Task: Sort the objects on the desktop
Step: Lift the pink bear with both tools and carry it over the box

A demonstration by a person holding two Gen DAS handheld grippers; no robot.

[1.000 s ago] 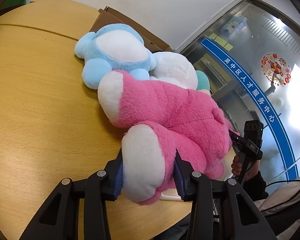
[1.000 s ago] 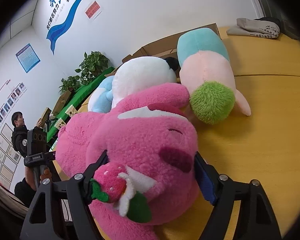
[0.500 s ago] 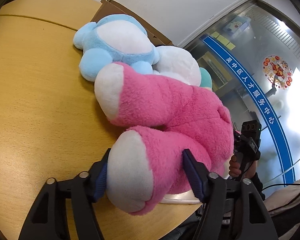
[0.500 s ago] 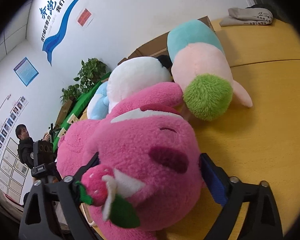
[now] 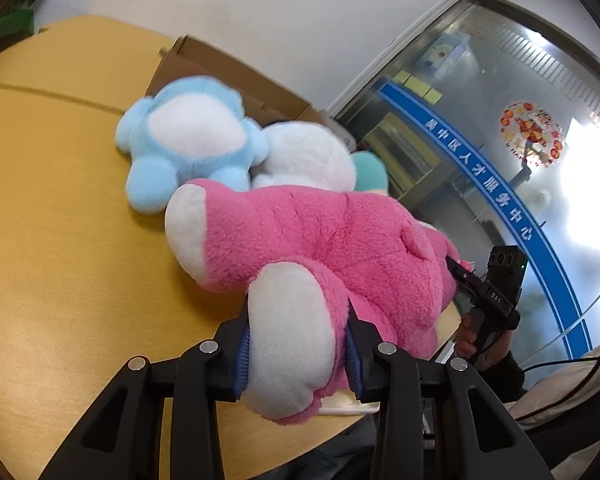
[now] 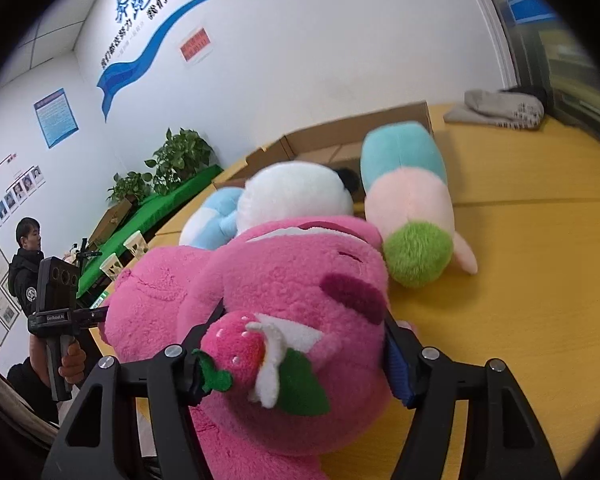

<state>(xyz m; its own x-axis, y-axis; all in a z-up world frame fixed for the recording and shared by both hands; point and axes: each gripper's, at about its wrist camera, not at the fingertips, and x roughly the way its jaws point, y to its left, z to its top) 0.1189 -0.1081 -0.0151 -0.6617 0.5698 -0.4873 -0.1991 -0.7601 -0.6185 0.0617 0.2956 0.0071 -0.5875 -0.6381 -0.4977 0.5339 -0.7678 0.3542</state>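
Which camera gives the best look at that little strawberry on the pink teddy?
The right wrist view. There the strawberry sits close up on the pink bear's head, red with green leaves and a white flower. The left wrist view shows only the bear's legs and back; the strawberry is hidden.

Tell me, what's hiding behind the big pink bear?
Behind the pink bear lie a white plush, a light blue plush and a teal, pink and green one. The bear covers their near sides.
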